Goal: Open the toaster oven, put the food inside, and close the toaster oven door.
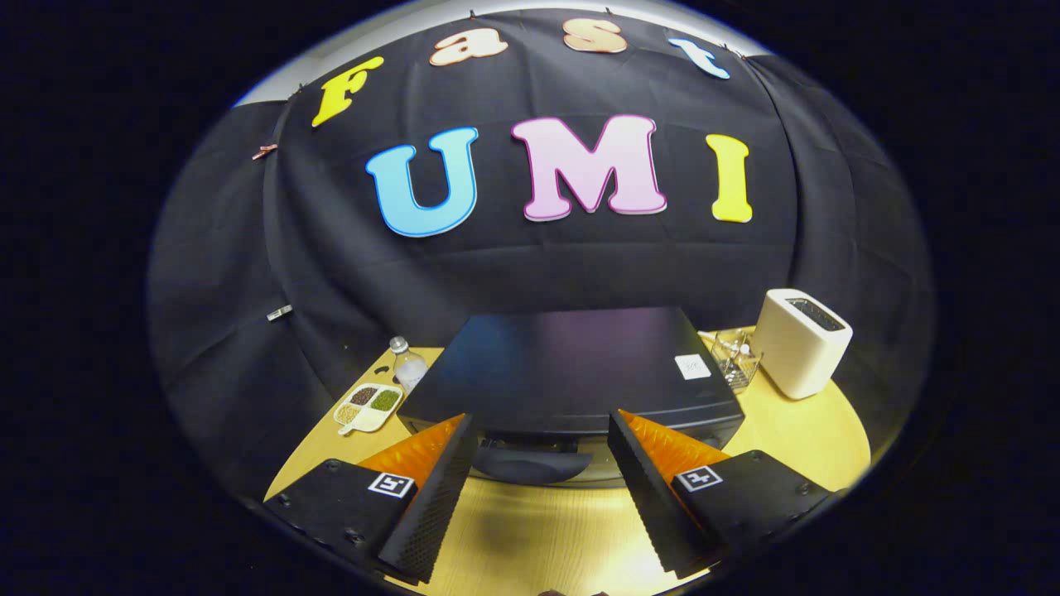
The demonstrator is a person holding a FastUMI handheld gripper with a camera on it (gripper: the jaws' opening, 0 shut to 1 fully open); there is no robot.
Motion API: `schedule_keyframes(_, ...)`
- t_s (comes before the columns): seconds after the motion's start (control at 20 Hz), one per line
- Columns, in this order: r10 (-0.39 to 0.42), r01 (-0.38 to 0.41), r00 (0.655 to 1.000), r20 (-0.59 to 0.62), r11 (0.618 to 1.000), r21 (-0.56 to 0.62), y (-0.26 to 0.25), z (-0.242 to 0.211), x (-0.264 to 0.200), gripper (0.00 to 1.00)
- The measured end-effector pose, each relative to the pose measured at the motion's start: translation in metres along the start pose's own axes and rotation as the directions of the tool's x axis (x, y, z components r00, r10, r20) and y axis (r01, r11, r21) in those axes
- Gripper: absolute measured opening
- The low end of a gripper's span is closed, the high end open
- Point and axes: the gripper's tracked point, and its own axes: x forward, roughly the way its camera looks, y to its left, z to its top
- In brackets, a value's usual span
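We see the black two-finger gripper (542, 472) hanging over the light wooden tabletop (530, 538), fingers spread wide, nothing between the ribbed pads. Each finger has an orange wedge behind the pad and a small square marker on its housing.

The black box-shaped toaster oven (571, 364) sits just ahead of the fingertips, centred on the gap between them. We look down on its flat glossy top; a small white sticker (692, 366) is on that top toward the right finger's side. The dark handle (530, 459) on the oven front shows in the gap between the fingertips, low and close, not touched by either finger. We cannot tell from this angle if the door is fully closed, though the handle sits tight under the top edge.

Beyond the left finger, beside the oven's left corner: a white four-compartment dish holding brown, green and tan grains (368, 406), with a clear plastic bottle (407, 364) just behind it.

Beyond the right finger, right of the oven: a white rounded slot toaster (799, 341), with a small clear container (733, 356) between it and the oven.

Food for the oven: we cannot pick it out.
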Motion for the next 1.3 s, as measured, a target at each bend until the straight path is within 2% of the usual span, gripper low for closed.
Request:
schedule_keyframes(0.2,-0.027,0.035,0.992,0.125,0.998,-0.058,-0.026,0.044,-0.029,0.98)
schedule_keyframes(0.35,-0.077,0.096,0.971,0.226,0.993,-0.073,-0.055,0.074,-0.058,0.98)
schedule_keyframes(0.7,-0.214,0.24,0.922,0.323,0.97,-0.042,-0.113,0.103,-0.124,0.98)
schedule_keyframes(0.9,-0.245,0.27,0.905,0.349,0.963,-0.023,-0.122,0.111,-0.137,0.98)
schedule_keyframes(1.3,-0.223,0.243,0.919,0.325,0.97,-0.022,-0.113,0.104,-0.128,0.98)
